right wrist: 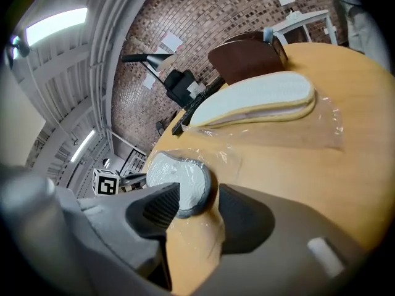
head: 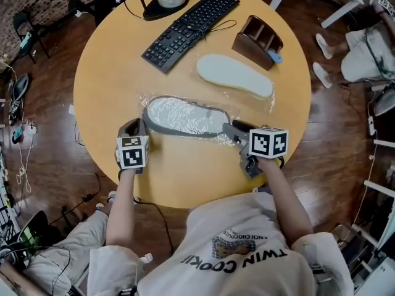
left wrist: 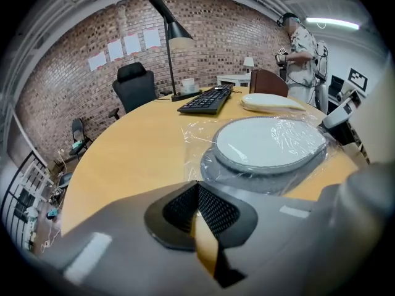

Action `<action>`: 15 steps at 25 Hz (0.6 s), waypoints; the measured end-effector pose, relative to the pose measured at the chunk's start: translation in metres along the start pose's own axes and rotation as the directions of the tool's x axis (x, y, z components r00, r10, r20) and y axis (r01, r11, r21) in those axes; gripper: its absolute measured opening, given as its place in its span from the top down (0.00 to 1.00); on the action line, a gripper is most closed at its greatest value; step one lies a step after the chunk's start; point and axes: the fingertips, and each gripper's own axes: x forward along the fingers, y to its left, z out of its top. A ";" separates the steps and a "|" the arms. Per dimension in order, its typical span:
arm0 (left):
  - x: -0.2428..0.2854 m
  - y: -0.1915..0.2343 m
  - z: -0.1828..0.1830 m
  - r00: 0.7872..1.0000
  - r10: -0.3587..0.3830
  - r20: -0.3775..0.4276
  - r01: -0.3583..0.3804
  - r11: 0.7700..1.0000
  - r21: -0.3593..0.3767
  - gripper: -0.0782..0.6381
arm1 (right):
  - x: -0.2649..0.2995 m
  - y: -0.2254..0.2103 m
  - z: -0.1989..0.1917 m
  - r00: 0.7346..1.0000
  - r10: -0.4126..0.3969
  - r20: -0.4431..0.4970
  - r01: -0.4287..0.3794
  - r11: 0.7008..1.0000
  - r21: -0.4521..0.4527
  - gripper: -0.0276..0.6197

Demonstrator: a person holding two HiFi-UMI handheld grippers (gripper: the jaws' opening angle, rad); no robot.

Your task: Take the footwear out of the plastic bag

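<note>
Seen from the head, the grey slipper (head: 182, 117) lies in its plastic bag (head: 147, 98) on the round surface (head: 111, 73), between the left gripper (head: 134, 128) and the right gripper (head: 233, 128). The left gripper view shows its fingers (left wrist: 216, 211) together at the tips. In the right gripper view the fingers (right wrist: 154, 208) stand apart, with the bagged slipper's end between them.

A grey slipper (head: 184, 117) lies wrapped in a crinkled clear plastic bag (head: 146, 99) near the front of the round wooden table (head: 111, 73). The left gripper (head: 137, 127) sits at its left end, the right gripper (head: 234, 129) at its right. Behind it a pale slipper (head: 234, 76) lies bare, with a black keyboard (head: 188, 28) and brown holder (head: 258, 41) beyond.
</note>
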 end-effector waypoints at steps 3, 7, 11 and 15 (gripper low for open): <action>0.000 0.000 0.000 1.000 -0.019 0.004 0.019 1.000 -0.006 0.89 | 0.002 0.001 -0.001 0.999 0.015 -0.036 -0.016 1.000 -0.006 0.67; 0.000 0.000 0.001 1.000 -0.025 0.002 0.025 1.000 -0.004 0.89 | 0.006 0.006 0.002 0.995 0.070 -0.073 -0.068 0.997 0.029 0.67; -0.002 -0.001 0.002 1.000 -0.028 0.003 0.028 1.000 0.001 0.89 | 0.007 0.006 0.007 0.988 0.135 -0.070 -0.125 0.984 0.128 0.67; -0.003 -0.002 0.002 1.000 -0.020 0.002 0.019 1.000 0.014 0.89 | 0.013 0.016 0.006 0.969 0.234 -0.082 -0.214 0.956 0.201 0.67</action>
